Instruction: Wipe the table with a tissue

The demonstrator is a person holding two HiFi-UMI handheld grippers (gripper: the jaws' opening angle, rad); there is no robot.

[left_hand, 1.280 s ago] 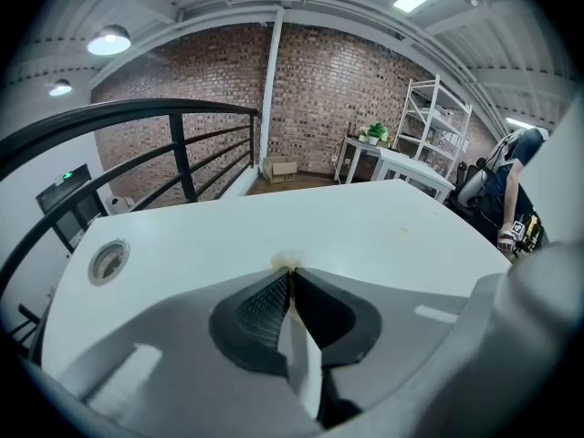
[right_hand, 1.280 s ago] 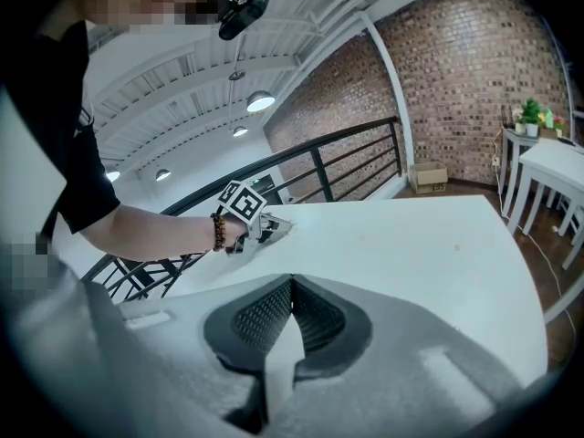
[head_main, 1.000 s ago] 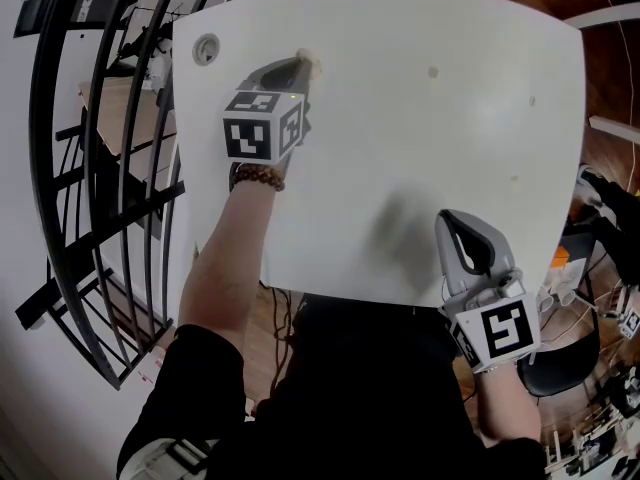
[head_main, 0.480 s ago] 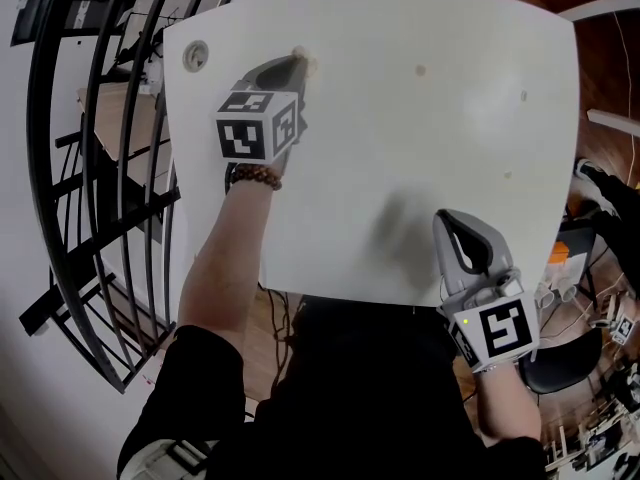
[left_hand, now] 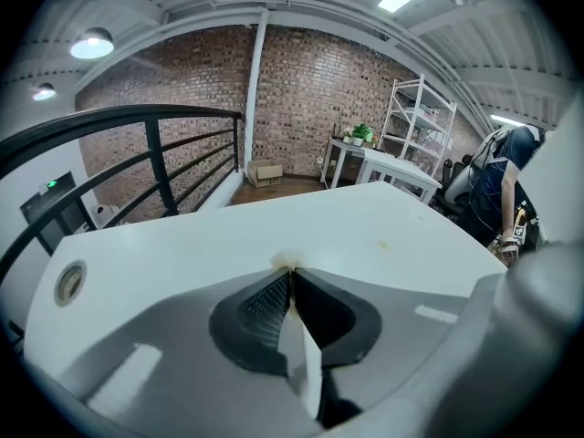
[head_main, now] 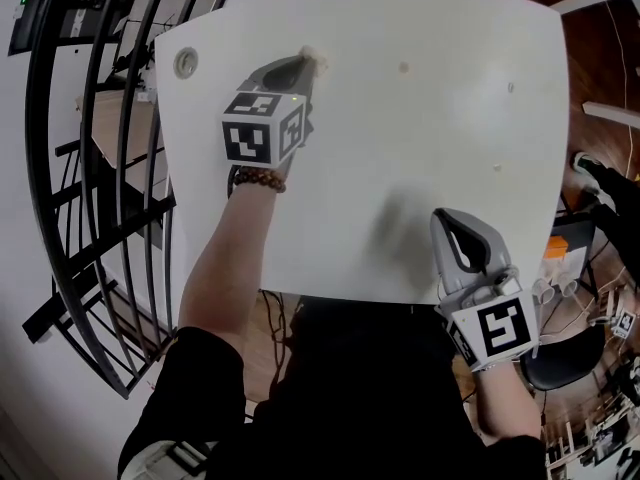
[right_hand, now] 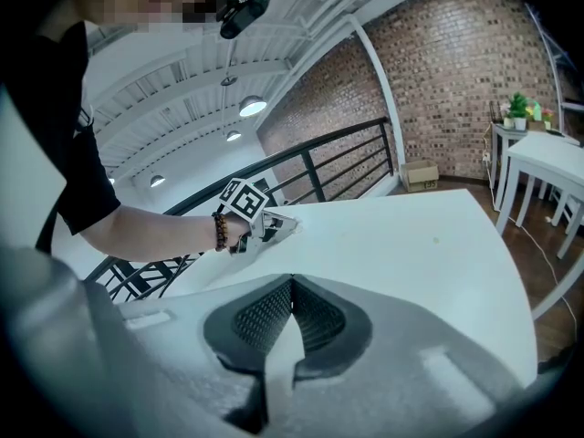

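My left gripper [head_main: 305, 63] is shut on a small crumpled tissue [head_main: 312, 59], which presses on the white table [head_main: 420, 148] near its far left part. In the left gripper view the tissue [left_hand: 288, 262] peeks out at the closed tips of the left gripper [left_hand: 291, 268]. My right gripper [head_main: 445, 218] rests at the table's near edge, shut with nothing in it. The right gripper view shows its jaws [right_hand: 292, 281] closed and the left gripper [right_hand: 285, 225] across the table. Small yellowish spots [head_main: 404, 68] dot the far side of the tabletop.
A round cable grommet [head_main: 185, 63] sits in the table's far left corner. A black metal railing [head_main: 90, 168] runs along the left side. White shelving and tables [left_hand: 401, 153] stand beyond the far edge. Chairs and cables [head_main: 590, 268] crowd the right.
The left gripper with the tissue has shifted slightly right on the table as the head view drifted. The right gripper has stayed put.
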